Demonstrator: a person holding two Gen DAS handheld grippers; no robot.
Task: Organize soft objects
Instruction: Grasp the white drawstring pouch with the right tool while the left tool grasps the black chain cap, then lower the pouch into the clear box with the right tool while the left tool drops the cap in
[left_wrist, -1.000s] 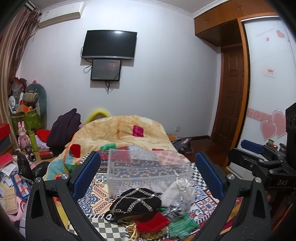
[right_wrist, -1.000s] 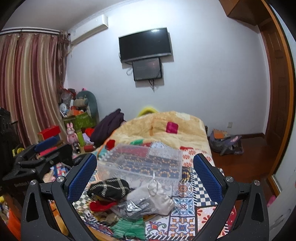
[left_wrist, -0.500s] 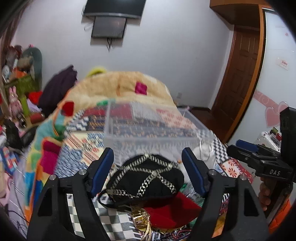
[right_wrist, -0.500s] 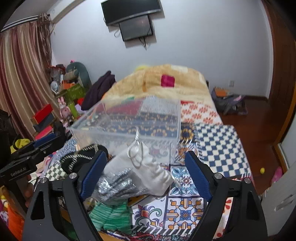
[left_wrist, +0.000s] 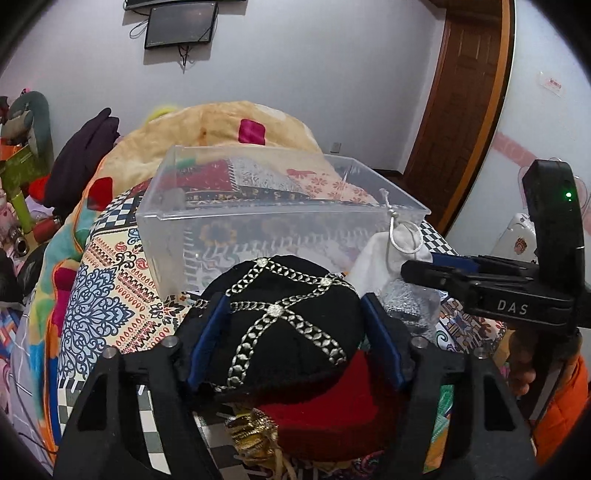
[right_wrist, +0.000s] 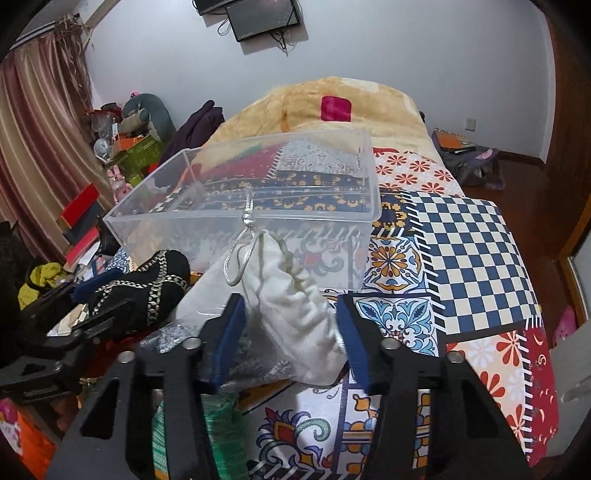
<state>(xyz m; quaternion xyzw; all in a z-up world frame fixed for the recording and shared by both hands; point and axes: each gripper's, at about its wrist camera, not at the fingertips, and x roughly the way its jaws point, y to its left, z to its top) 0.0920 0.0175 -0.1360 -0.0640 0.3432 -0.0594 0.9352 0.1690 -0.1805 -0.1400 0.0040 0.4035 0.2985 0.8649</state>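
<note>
A clear plastic bin (left_wrist: 258, 218) (right_wrist: 258, 221) stands on the patterned bedspread. In front of it lies a pile of soft things. My left gripper (left_wrist: 291, 325) has its blue pads on both sides of a black hat with silver chain trim (left_wrist: 284, 314), pressing against it. A red cloth (left_wrist: 332, 402) and a gold item (left_wrist: 255, 432) lie under the hat. My right gripper (right_wrist: 291, 332) has its pads on both sides of a white drawstring pouch (right_wrist: 291, 306), which lies on a silvery bag (right_wrist: 173, 336) and a green knit piece (right_wrist: 221, 424).
A beige quilt (left_wrist: 221, 129) is heaped at the bed's far end. Clutter and toys line the floor at the left (right_wrist: 129, 147). A wooden door (left_wrist: 461, 92) is at the right. The bedspread (right_wrist: 461, 251) stretches right of the bin.
Both grippers have moved down and forward to the pile and narrowed: the left now clasps the black hat, the right now clasps the white pouch.
</note>
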